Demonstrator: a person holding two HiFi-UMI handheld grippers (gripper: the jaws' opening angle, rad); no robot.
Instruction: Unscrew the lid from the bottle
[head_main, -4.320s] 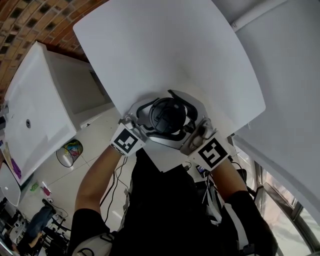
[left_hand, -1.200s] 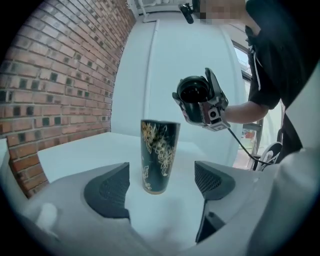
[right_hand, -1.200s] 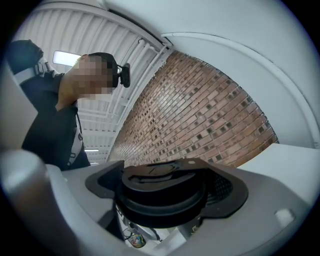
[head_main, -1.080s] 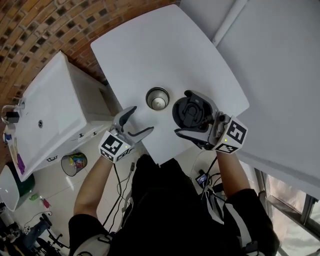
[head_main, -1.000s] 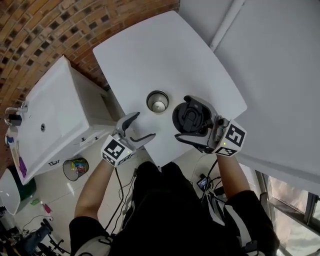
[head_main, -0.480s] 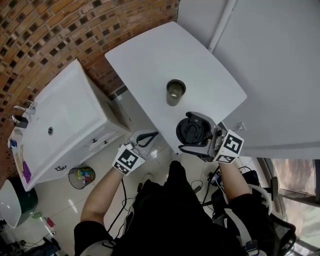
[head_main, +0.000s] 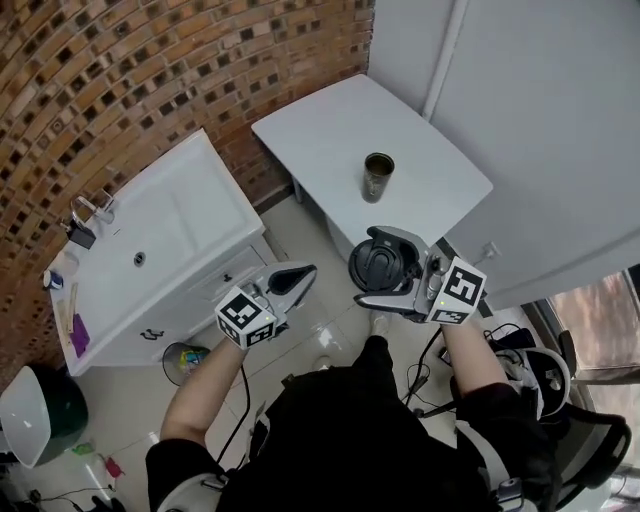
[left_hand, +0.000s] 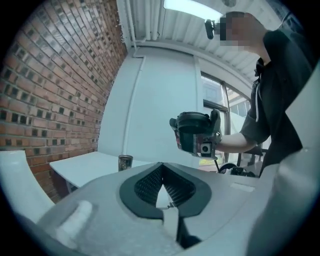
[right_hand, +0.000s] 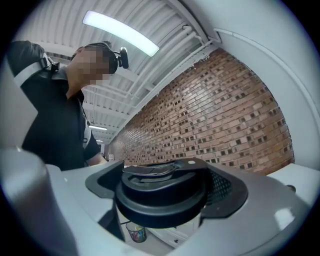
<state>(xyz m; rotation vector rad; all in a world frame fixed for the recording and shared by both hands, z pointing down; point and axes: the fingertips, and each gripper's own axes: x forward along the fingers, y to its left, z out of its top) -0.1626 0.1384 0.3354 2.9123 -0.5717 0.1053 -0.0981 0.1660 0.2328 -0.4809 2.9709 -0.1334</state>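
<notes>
Right tongs (head_main: 368, 268) gripping lid (head_main: 386, 262), bottle (head_main: 378, 178) uncapped

Black short-sleeved shirt (head_main: 340, 440). Left gripper (head_main: 300, 272), right gripper (head_main: 370, 267): grey shells, black pads, black-white marker cubes (head_main: 245, 317) (head_main: 458, 291).

Bright, even indoor light. A ceiling strip light (right_hand: 120, 34) glares at upper left of the right gripper view; a window (left_hand: 235, 107) washes out right of centre in the left gripper view. Fisheye bending throughout; both gripper views have dark corners and soft near foregrounds.
</notes>
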